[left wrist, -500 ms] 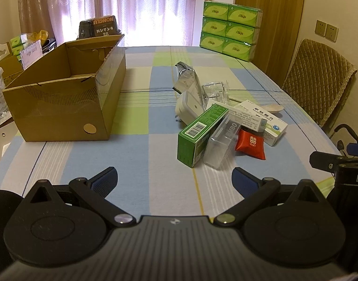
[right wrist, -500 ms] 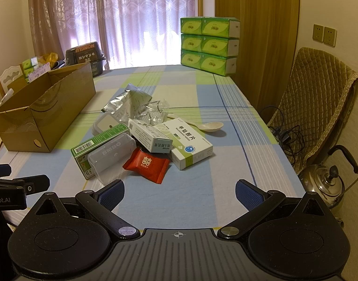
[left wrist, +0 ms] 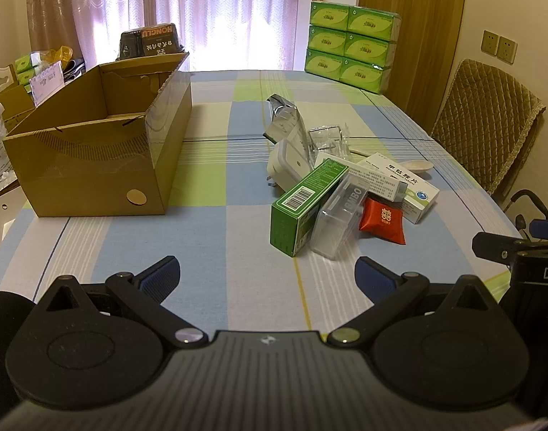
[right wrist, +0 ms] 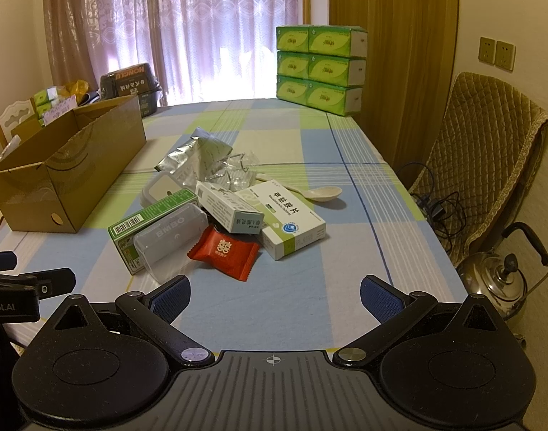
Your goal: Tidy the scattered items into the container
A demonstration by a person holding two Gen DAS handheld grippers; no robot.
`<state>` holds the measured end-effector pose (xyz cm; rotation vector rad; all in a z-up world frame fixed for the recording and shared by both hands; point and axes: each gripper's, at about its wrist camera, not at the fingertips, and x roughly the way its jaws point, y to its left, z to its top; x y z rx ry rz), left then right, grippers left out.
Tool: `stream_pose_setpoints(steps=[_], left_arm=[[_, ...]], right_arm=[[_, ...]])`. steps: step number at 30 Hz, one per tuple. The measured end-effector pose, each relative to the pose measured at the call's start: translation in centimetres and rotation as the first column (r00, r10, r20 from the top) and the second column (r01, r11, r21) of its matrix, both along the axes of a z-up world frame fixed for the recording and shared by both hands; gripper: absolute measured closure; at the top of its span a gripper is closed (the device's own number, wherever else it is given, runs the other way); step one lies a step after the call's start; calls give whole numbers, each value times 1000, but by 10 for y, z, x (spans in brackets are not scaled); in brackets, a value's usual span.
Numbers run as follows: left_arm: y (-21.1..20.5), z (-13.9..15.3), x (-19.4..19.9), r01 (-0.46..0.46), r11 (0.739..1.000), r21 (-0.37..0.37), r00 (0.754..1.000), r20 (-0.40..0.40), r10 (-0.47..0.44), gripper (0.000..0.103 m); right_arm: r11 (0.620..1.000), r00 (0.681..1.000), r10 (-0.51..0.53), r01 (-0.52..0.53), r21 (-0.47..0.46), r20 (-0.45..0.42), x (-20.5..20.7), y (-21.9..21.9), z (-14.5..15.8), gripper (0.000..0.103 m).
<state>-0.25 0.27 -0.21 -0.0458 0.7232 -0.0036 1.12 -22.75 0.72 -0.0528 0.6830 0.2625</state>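
Both grippers are hanging low over the near edge of the checked tablecloth, each with its blue-padded fingers spread wide and gripping nothing, which reads as a starting stance: the jaws are being kept open so either tool can drop straight onto a first item. The left gripper is sitting between the cardboard box on its left and the clutter on its right, so it is well placed to ferry things across; the right gripper is facing the pile more squarely, with the red sachet lying closest to it. The scattered items are all lying in one loose heap mid-table, well apart from the box: a green carton with a clear plastic case leaning on it, a small grey-white medicine box resting partly on a larger white tablet box, a white lidded container, a foil pouch, crumpled clear packaging and a pale spoon at the back. The box is standing open-topped, flaps up, so nothing needs clearing before drops; its interior appears empty, though the near wall is hiding part of the floor. Judging by this, the tidying is not yet begun, and the outlying sachet or the top-lying case looks the easiest first pick.
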Motion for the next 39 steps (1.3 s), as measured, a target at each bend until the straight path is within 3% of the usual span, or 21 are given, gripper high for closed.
stream_pose_setpoints(steps=[11,18,26,32,39], left_arm=[[-3,0,-1,5,1000,-5,1000,-2,-5,1],[2,7,3,16,999,-47,1000,-22,-17,1],[1,18,31,133,990,45,991,-22,-132,2],[7,4,72,232,960,154,971,-87,-221,24],[6,-11,97,391,906,166,920,-98,-379,39]], right_arm=[[1000,1000,1,-1,-1,0,0,0,1,0],[1000,1000,7,-7,9,-13,2,0,-4,0],[998,998,54,-53,18,-35,11,6,4,0],[996,996,90,-90,23,-7,22,15,8,0],[992,993,119,-119,30,-7,36,38,-1,0]])
